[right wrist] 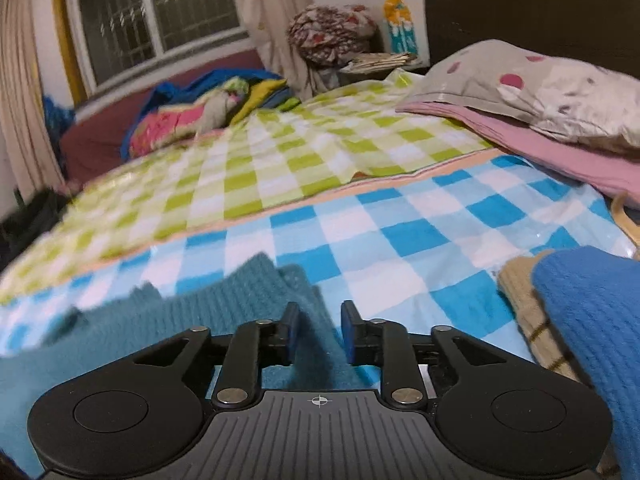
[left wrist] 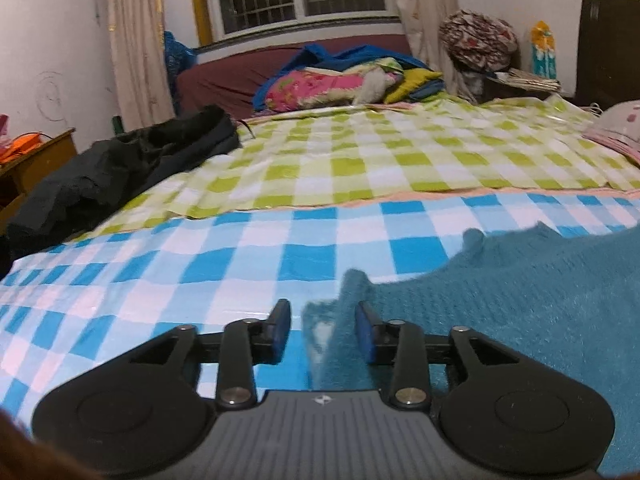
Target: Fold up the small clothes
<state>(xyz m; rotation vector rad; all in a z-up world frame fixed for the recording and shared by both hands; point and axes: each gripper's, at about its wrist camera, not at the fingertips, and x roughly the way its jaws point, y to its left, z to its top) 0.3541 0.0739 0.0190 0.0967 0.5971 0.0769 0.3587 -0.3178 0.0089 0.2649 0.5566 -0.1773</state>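
A teal knit garment [left wrist: 520, 300] lies on the blue-and-white checked sheet [left wrist: 200, 272] of a bed. In the left wrist view its left edge rises in a small fold between the fingers of my left gripper [left wrist: 323, 330]. The jaws stand apart and the left pad is clear of the cloth. In the right wrist view the same teal garment [right wrist: 140, 328] spreads to the left, and its right edge runs up between the fingers of my right gripper [right wrist: 319, 330]. Those jaws stand slightly apart, not pressed on the knit. The checked sheet [right wrist: 400, 240] stretches ahead.
A green checked cloth [left wrist: 360, 152] covers the far half of the bed. A black garment [left wrist: 120, 168] lies at the bed's left edge. Bright bedding [left wrist: 340, 80] is piled at the back. A spotted pillow [right wrist: 540, 84] and folded blue knit [right wrist: 592, 320] over a beige striped piece [right wrist: 528, 320] lie right.
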